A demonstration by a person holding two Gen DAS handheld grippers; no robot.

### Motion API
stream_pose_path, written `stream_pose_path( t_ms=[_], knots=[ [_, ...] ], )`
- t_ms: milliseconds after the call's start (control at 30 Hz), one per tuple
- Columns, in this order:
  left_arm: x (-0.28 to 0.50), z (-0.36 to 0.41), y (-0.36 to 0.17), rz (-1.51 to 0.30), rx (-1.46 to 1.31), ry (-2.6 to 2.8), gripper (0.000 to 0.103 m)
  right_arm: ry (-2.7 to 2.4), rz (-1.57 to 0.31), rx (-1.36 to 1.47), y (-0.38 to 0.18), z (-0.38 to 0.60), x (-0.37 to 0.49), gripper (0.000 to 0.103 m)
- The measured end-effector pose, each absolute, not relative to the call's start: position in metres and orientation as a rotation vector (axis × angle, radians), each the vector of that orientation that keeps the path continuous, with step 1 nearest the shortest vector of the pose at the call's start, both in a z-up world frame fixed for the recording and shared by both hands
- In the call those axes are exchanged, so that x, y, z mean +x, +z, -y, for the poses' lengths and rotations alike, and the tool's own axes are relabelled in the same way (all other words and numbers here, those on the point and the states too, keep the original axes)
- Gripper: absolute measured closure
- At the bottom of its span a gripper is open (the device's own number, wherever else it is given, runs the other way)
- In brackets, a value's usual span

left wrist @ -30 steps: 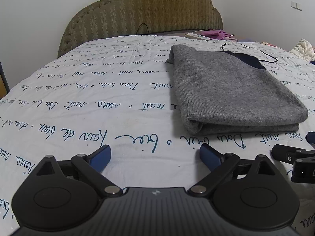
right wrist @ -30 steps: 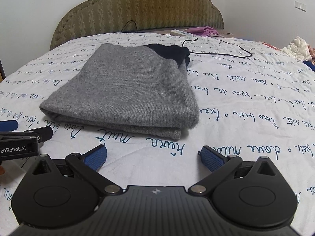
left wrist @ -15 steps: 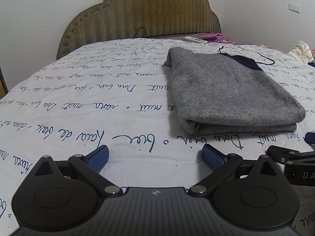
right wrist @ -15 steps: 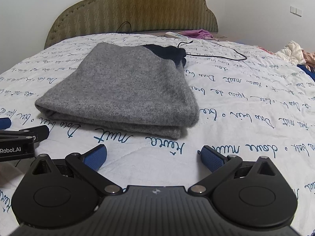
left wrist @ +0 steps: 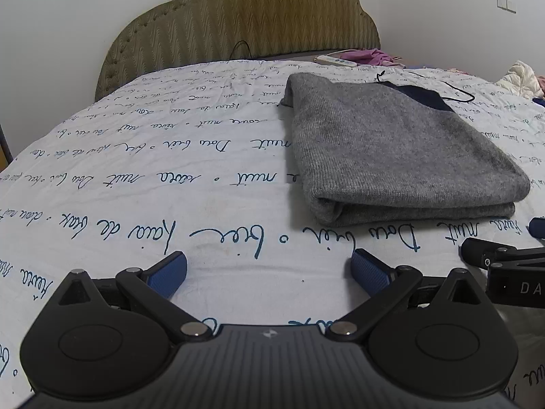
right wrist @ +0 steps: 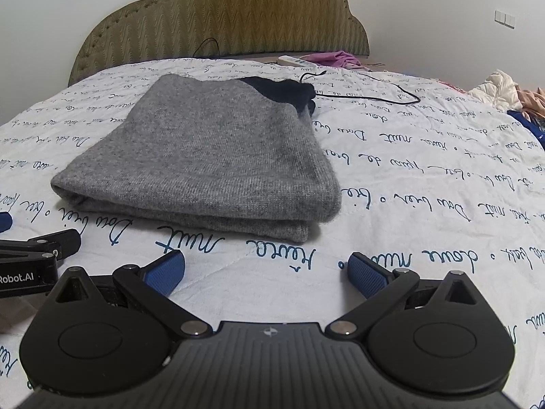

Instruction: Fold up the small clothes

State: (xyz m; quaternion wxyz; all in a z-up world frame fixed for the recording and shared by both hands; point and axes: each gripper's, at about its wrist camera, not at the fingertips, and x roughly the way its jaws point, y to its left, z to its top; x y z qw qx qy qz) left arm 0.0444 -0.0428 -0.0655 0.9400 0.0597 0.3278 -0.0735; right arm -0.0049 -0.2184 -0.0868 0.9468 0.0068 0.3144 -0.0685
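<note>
With both the left gripper point(left wrist: 269, 269) and right gripper point(right wrist: 265, 269) spread empty, the folded sweater point(right wrist: 211, 156) lay on the bed point(left wrist: 136, 184) ahead, and a careless touch could undo its layers.

Two low wrist views, side by side near the bed sheet point(left wrist: 143, 177), facing the headboard point(right wrist: 218, 17) at 12 o'clock; shared: folded grey sweater point(left wrist: 391, 150), at 1 o'clock left view, 11 o'clock right.

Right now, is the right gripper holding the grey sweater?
No, the right gripper is open with its blue fingers spread over bare sheet, and the folded grey sweater lies beyond them, untouched.
</note>
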Motion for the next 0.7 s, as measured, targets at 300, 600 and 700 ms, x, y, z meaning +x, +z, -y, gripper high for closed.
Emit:
stream_pose_path(
  t_ms=[300,600,700],
  knots=[
    [0.0452,0.0431,-0.0658,-0.671,0.118,-0.151,0.0,-0.137,-0.64,0.02,-0.087,0.2192,-0.0051,0.0],
    [0.0446,0.041,-0.0663,-0.674,0.104,-0.146,0.0,-0.164,-0.648,0.034,-0.0882,0.2162,-0.0029,0.0],
    [0.0445,0.0412,-0.0662,-0.674,0.105,-0.146,0.0,-0.159,-0.645,0.04,-0.0887,0.218,-0.0035,0.0]
  ],
)
